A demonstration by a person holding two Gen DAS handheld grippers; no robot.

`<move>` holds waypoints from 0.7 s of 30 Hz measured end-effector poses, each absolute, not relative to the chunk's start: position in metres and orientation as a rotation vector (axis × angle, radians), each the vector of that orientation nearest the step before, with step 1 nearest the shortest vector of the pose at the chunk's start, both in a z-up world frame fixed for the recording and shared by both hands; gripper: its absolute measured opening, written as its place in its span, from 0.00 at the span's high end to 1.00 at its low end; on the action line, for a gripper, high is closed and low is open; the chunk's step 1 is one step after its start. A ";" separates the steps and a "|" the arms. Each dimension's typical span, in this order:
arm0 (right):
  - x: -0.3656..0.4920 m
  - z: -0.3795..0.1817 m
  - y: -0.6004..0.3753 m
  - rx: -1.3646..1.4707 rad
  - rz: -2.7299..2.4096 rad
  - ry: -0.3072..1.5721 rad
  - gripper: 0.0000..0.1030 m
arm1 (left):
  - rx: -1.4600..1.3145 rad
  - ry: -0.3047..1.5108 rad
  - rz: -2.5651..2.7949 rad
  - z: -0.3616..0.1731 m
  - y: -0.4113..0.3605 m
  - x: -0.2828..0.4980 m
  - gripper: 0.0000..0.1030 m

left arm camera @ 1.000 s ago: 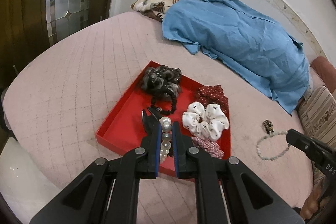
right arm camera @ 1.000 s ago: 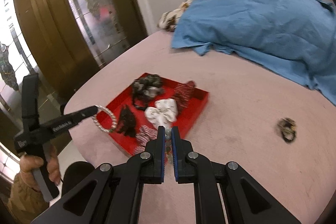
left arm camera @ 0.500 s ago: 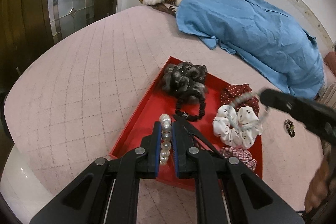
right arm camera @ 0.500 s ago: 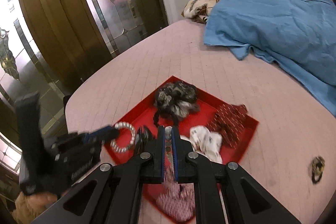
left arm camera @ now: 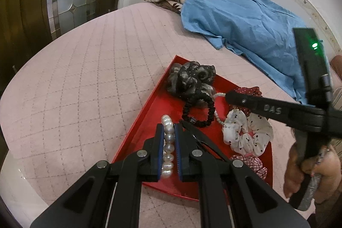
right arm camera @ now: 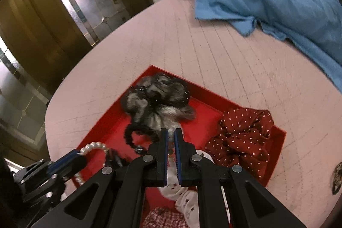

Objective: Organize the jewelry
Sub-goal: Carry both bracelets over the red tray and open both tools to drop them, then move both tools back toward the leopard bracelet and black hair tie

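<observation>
Left wrist view shows left tongs (left arm camera: 169, 136) clamped on pearl bracelet (left arm camera: 167, 146) and right tongs (left arm camera: 229, 97) clamped on bead bracelet (left arm camera: 217, 115), both above red tray (left arm camera: 149, 119), probably for dropping inside.

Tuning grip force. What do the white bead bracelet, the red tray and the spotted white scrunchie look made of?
White bead bracelet, clamped in the left gripper: pearl-like beads with a soft sheen, slightly uneven shapes; real or imitation can't be told. Red tray: rigid, thin straight walls, smooth with a mild gloss; could be coated card or plastic. Spotted white scrunchie: soft gathered fabric, matte and ruffled.
</observation>
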State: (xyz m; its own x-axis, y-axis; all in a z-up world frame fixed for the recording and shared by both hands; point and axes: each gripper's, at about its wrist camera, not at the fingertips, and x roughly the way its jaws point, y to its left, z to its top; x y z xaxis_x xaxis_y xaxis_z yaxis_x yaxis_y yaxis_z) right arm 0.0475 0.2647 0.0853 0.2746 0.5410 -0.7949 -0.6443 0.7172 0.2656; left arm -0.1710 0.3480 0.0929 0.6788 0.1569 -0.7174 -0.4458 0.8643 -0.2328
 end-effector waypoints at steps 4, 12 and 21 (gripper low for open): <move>0.051 0.079 0.265 -0.107 0.800 1.029 0.93 | -0.410 0.742 0.343 0.098 0.346 -0.172 0.88; 0.046 0.091 0.260 -0.092 0.807 0.995 0.64 | -0.376 0.695 0.370 0.121 0.335 -0.186 0.54; 0.027 0.119 0.227 -0.068 0.808 0.939 0.64 | -0.395 0.683 0.444 0.133 0.331 -0.211 0.46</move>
State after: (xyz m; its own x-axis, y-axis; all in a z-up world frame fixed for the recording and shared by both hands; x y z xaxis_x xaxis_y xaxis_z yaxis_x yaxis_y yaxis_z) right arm 0.0273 0.2271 0.1191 0.3264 0.5882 -0.7400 -0.6444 0.7112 0.2811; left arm -0.2107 0.3310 0.1327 0.6907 0.2596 -0.6750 -0.5114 0.8353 -0.2021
